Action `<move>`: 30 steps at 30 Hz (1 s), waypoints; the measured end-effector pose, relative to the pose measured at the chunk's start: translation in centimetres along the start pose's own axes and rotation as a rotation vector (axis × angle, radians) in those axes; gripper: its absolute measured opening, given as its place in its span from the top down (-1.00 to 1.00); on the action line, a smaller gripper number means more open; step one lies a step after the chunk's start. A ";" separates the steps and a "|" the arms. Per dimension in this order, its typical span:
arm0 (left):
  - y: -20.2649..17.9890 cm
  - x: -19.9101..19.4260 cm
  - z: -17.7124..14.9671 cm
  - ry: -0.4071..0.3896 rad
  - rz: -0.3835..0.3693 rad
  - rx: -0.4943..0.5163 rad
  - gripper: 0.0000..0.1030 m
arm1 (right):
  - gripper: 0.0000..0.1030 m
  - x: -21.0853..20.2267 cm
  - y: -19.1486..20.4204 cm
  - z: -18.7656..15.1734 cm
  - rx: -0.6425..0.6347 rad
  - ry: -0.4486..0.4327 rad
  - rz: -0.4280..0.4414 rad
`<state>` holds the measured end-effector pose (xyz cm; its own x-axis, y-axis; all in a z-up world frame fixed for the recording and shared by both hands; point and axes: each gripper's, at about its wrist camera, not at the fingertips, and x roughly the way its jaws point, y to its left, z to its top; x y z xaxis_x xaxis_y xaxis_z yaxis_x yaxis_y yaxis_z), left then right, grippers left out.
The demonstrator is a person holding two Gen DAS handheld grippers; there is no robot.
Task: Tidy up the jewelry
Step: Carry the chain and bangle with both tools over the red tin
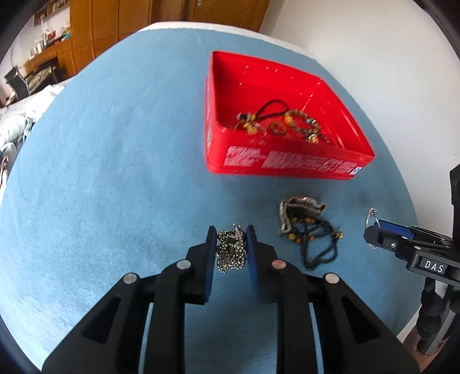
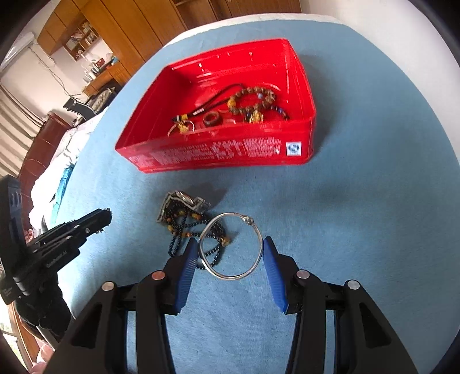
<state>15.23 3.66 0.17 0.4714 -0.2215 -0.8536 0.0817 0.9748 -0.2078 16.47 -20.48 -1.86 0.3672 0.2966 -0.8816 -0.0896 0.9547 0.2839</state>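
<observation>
A red box (image 1: 287, 161) (image 2: 218, 155) on the blue cloth holds beaded bracelets (image 2: 253, 100), a brown ring (image 2: 212, 119) and a corded pendant (image 1: 250, 122). My left gripper (image 1: 231, 237) has its jaws around a bunched silver bead chain (image 1: 231, 253), touching it on both sides. My right gripper (image 2: 230, 250) is open with a silver bangle (image 2: 230, 247) lying between its fingers. A pile of black bead necklace and a metal watch (image 1: 304, 221) (image 2: 187, 213) lies in front of the box. The left gripper also shows in the right wrist view (image 2: 97, 218); the right one shows in the left wrist view (image 1: 376, 230).
The blue cloth (image 1: 115, 172) covers a rounded table with a white edge (image 1: 230, 27). Wooden cabinets (image 2: 143, 28), a desk and a chair stand in the background. A bed with white bedding (image 1: 17, 123) is at the left.
</observation>
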 end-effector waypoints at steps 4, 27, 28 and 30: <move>-1.0 -1.4 1.6 -0.040 -0.013 0.023 0.64 | 0.10 -1.2 0.5 1.1 -0.015 -0.032 -0.004; -5.2 5.2 14.7 -0.033 0.001 0.032 0.63 | 0.10 1.9 -0.4 13.5 0.029 -0.113 -0.063; -5.1 6.1 15.1 -0.018 0.002 0.028 0.63 | 0.10 2.7 -0.6 13.9 0.032 -0.104 -0.070; -5.0 7.4 15.6 0.002 0.002 0.026 0.63 | 0.10 4.0 -1.0 14.5 0.039 -0.080 -0.071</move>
<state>32.02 -2.45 2.36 0.4695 -0.2195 -0.8552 0.1031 0.9756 -0.1938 31.48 -20.55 -0.21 0.4445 0.2235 -0.8675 -0.0247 0.9711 0.2375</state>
